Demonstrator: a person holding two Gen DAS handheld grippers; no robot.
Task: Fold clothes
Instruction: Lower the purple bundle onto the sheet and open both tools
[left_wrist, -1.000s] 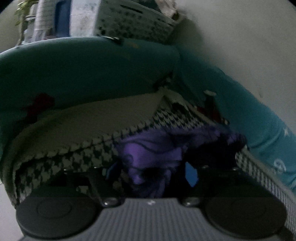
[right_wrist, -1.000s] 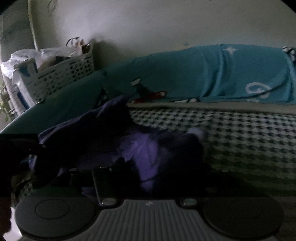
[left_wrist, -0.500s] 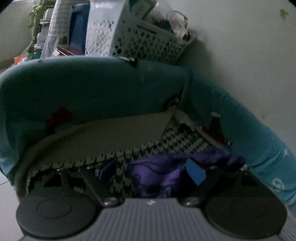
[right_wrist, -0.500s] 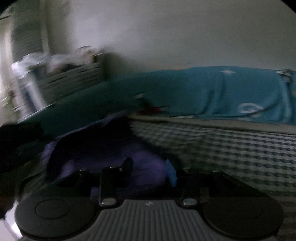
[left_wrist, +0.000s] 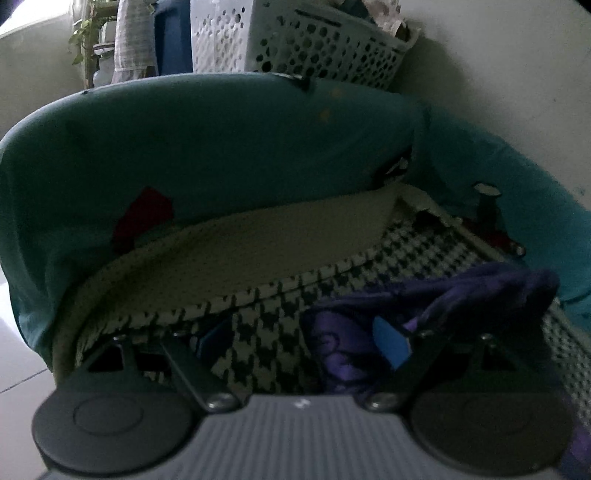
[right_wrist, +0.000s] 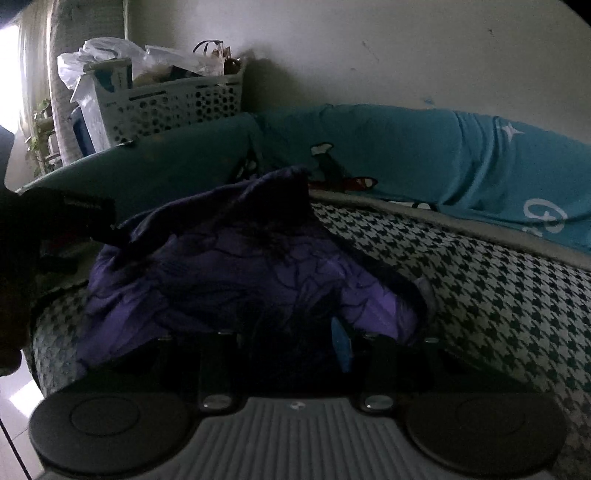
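Each gripper has a ribbed grey body, two black round discs, silver screws and blue-padded jaws.

- The purple garment (right_wrist: 236, 266) hides the right gripper's left finger.
- The garment's lower edge sits in shadow.
- The basket (left_wrist: 314, 44) is cut off at the top edge.

Dim room, teal-covered sofa (right_wrist: 424, 147), houndstooth seat (right_wrist: 498, 280), white basket (right_wrist: 177, 107), plain wall (right_wrist: 406, 51)
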